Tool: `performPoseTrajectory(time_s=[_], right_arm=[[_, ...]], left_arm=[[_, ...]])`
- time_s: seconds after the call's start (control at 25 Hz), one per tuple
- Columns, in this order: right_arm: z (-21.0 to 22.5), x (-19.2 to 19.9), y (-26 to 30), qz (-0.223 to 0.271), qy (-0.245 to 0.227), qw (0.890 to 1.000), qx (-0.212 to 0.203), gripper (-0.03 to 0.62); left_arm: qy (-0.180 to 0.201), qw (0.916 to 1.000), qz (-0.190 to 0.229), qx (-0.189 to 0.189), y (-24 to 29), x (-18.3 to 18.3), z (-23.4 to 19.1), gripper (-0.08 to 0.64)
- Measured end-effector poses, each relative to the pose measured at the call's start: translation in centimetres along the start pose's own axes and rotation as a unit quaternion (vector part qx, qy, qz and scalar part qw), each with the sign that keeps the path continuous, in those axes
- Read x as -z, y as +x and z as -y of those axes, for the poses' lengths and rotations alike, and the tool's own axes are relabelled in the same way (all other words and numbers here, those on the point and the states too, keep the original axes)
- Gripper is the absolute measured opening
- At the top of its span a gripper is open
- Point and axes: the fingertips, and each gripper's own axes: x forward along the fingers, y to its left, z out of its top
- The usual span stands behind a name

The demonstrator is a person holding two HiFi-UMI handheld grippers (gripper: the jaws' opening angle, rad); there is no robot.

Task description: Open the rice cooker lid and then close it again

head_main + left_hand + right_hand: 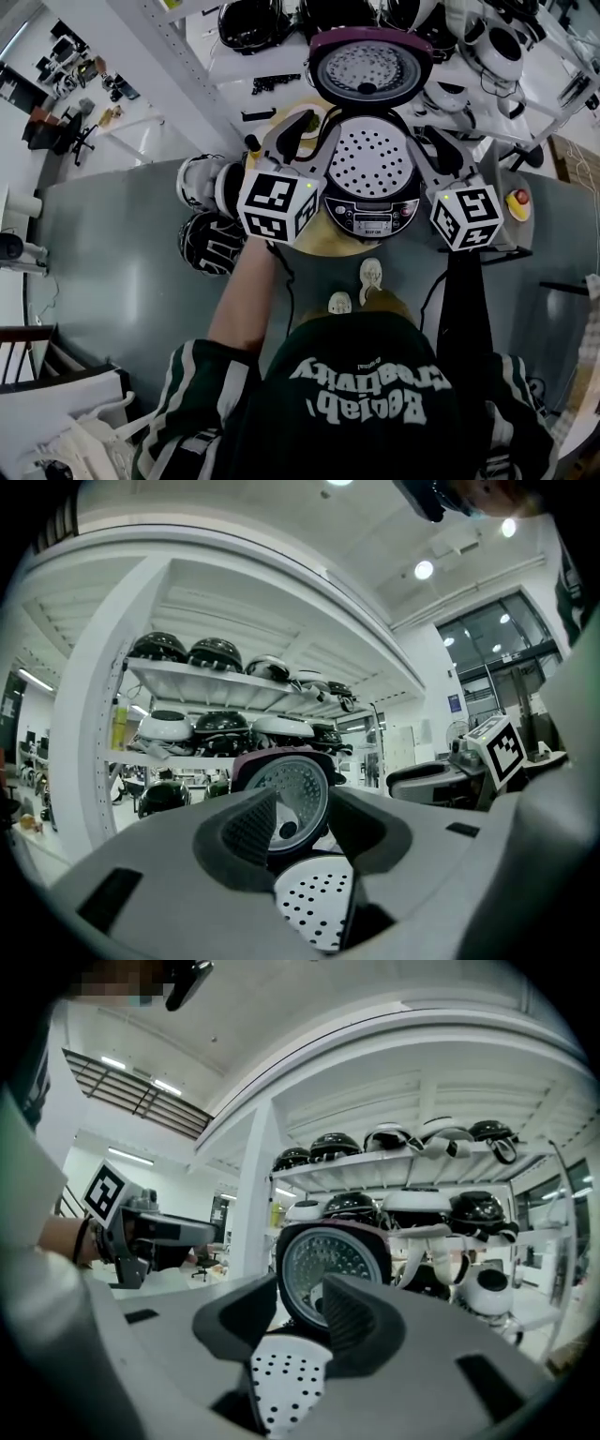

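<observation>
The rice cooker [370, 217] stands on a round wooden table with its lid [370, 67] swung up and open. Its silver inner plate faces me, and a white perforated tray [370, 161] shows in the pot. My left gripper [295, 136] hovers at the cooker's left side, my right gripper [441, 145] at its right side. In the left gripper view the gripper [300, 822] is open with nothing between its pads, and the lid [286, 794] stands beyond them above the tray [314, 907]. The right gripper [300, 1312] is likewise open and empty, and the lid [333, 1262] is behind its tips.
White shelving [234, 80] behind the table holds several black and white cookers. A black cooker [211, 242] and a white one [202, 178] sit at the left of the table [323, 239]. A yellow box with a red button [517, 199] is at the right.
</observation>
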Motion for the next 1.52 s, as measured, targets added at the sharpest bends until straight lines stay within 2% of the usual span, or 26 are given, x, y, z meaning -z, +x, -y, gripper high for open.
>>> performPoseTrajectory(time_s=[0.16,0.32,0.52,0.84,1.0,1.08,1.2,1.52], right_arm=[[3.4,-2.0,1.8,0.02,0.0,1.0,0.012,0.16],[6.3,-3.6,4.3,0.035,0.015,0.999,0.007,0.166],[9.7,-5.8,7.2,0.055,0.025,0.998,0.009,0.186],[13.8,-7.8,12.2,0.062,0.062,0.996,-0.015,0.213],[14.9,-7.0,14.2,0.038,0.083,0.995,-0.03,0.209],[14.9,-6.2,15.0,0.024,0.115,0.992,-0.048,0.199],[15.0,-6.1,15.3,0.025,0.157,0.985,-0.063,0.199],[14.6,-5.7,14.6,0.017,0.169,0.983,-0.07,0.199]], left_arm=[[0.001,1.0,0.004,-0.008,2.5,-1.6,-1.3,0.167],[-0.021,0.9996,0.0,-0.017,5.3,-2.6,-3.5,0.213],[-0.038,0.9989,0.008,-0.025,8.7,-4.3,-5.9,0.219],[-0.057,0.9979,0.011,-0.028,14.6,-6.5,-9.1,0.219],[-0.068,0.9972,-0.008,-0.028,17.2,-5.7,-10.5,0.219],[-0.083,0.996,-0.023,-0.023,18.2,-4.7,-10.8,0.228],[-0.113,0.9933,-0.017,-0.018,18.5,-4.4,-11.0,0.23],[-0.124,0.9922,-0.013,-0.005,17.8,-4.0,-10.5,0.232]])
